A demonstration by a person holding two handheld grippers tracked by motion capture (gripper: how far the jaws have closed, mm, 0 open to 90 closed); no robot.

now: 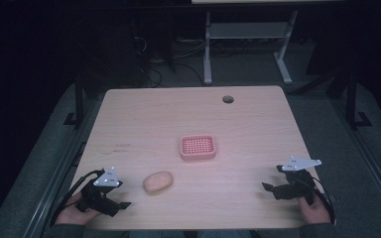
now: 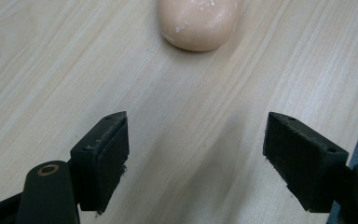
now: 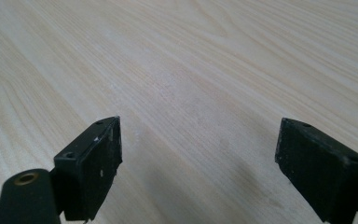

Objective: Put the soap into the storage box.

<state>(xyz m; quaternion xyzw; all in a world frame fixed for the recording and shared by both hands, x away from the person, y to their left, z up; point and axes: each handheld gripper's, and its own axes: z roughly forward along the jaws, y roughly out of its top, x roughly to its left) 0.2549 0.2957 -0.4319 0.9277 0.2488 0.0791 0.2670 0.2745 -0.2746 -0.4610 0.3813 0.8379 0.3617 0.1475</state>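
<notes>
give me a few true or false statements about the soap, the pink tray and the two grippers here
1. The left gripper is shut on the soap. False: its jaws stand wide open, and the soap lies on the table ahead of them, untouched.

2. The soap lies inside the pink tray. False: it lies on the bare wood, nearer the person and to the left of the tray, apart from it.

3. The right gripper is open, with bare table between its jaws. True.

4. The soap is closer to the left gripper than to the right one. True.

5. The pink tray holds nothing. True: its slotted floor shows bare.
</notes>
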